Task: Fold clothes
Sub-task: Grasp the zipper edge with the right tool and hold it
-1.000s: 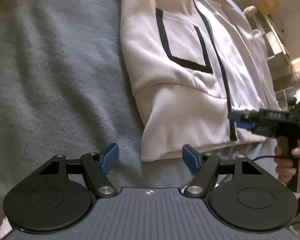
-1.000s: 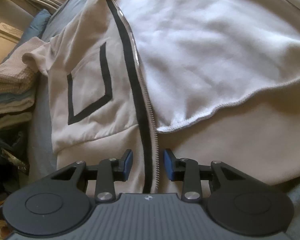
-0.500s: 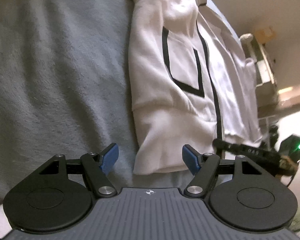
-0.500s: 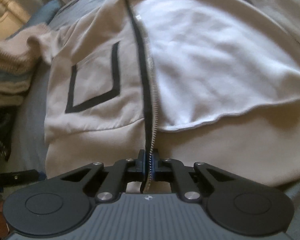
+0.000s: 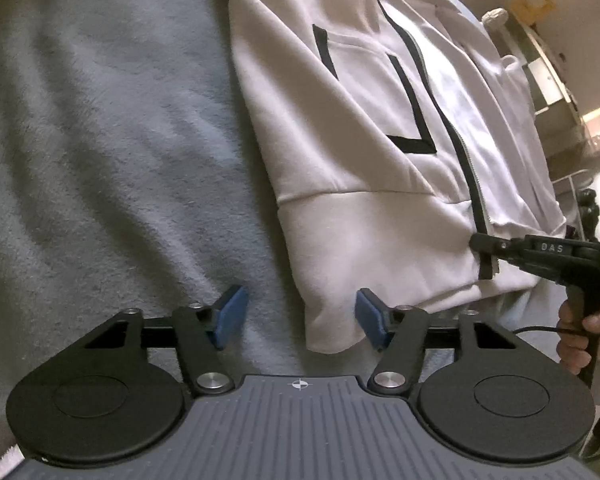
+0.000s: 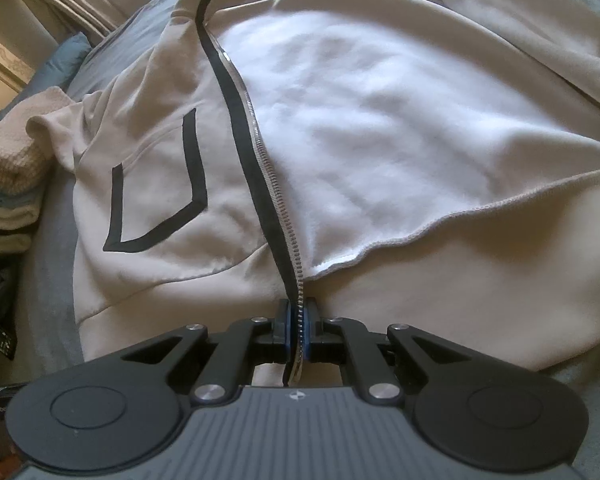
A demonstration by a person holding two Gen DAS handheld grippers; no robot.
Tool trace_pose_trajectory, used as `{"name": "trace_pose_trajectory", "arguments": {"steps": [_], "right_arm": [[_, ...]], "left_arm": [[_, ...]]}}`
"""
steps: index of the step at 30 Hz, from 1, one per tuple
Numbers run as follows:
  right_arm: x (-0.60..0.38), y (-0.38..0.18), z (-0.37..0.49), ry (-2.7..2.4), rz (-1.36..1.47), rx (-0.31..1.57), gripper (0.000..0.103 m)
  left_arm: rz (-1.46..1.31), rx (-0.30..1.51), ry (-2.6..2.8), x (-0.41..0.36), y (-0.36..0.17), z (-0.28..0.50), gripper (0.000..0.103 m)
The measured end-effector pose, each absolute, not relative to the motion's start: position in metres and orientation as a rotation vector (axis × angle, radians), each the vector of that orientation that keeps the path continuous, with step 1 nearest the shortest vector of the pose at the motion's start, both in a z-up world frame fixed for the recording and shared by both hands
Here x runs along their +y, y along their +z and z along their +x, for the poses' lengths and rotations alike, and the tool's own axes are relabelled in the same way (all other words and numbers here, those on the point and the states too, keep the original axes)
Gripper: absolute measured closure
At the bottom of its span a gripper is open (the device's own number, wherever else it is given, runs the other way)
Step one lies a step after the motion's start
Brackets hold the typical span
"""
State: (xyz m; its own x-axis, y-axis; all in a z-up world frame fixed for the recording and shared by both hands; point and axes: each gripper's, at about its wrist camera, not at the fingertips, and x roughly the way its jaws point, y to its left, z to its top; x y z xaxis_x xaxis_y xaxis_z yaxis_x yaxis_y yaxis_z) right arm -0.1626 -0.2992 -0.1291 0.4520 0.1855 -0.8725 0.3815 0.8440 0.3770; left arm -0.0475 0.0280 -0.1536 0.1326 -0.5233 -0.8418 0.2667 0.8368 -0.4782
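Observation:
A white zip hoodie (image 5: 360,160) with black trim lies open and flat on a grey blanket. Its lower left hem corner (image 5: 328,332) sits between the blue pads of my left gripper (image 5: 300,318). Those jaws are closing, and the pads stand clear of the cloth on both sides. My right gripper (image 6: 297,328) is shut on the hoodie's zipper edge (image 6: 276,184) at the hem, with the zip teeth running up from between the pads. In the left wrist view the right gripper (image 5: 485,245) pinches the black zip strip at the hem, held by a hand (image 5: 584,336).
The grey fleece blanket (image 5: 100,160) spreads wide to the left of the hoodie. A stack of folded clothes (image 6: 8,184) sits beside the hoodie's left sleeve, with a blue pillow (image 6: 60,60) behind it. Furniture (image 5: 548,80) stands beyond the bed on the right.
My right gripper has shut on the zipper edge at the hem. My left gripper's jaws have narrowed a little around the hem corner.

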Motion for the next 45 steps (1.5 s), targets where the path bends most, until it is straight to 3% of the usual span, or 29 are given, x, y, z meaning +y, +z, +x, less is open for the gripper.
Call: {"name": "trace_pose_trajectory", "arguments": {"steps": [23,36,38,40,42,45], "right_arm": [[-0.319,-0.128,-0.162,-0.178,0.624,1.092,0.098],[-0.31,-0.126,-0.169,-0.102,0.704,1.119,0.098],[-0.309,-0.124,-0.171,-0.101,0.712,1.117,0.098],[-0.31,-0.121,-0.174,-0.097,0.727,1.111,0.098],[-0.311,-0.117,-0.176,-0.089,0.744,1.103,0.098],[-0.312,-0.112,-0.179,-0.073,0.769,1.091,0.098]], "left_arm": [[-0.282,1.349,-0.608,0.024,-0.167,-0.053,0.085],[-0.435,1.421,-0.585,0.038,-0.176,-0.043,0.081],[-0.469,1.437,-0.588,0.041,-0.176,-0.042,0.072],[-0.52,1.447,-0.602,0.045,-0.175,-0.042,0.054],[-0.531,1.445,-0.61,0.046,-0.174,-0.044,0.047],[-0.512,1.435,-0.618,0.046,-0.174,-0.047,0.046]]}}
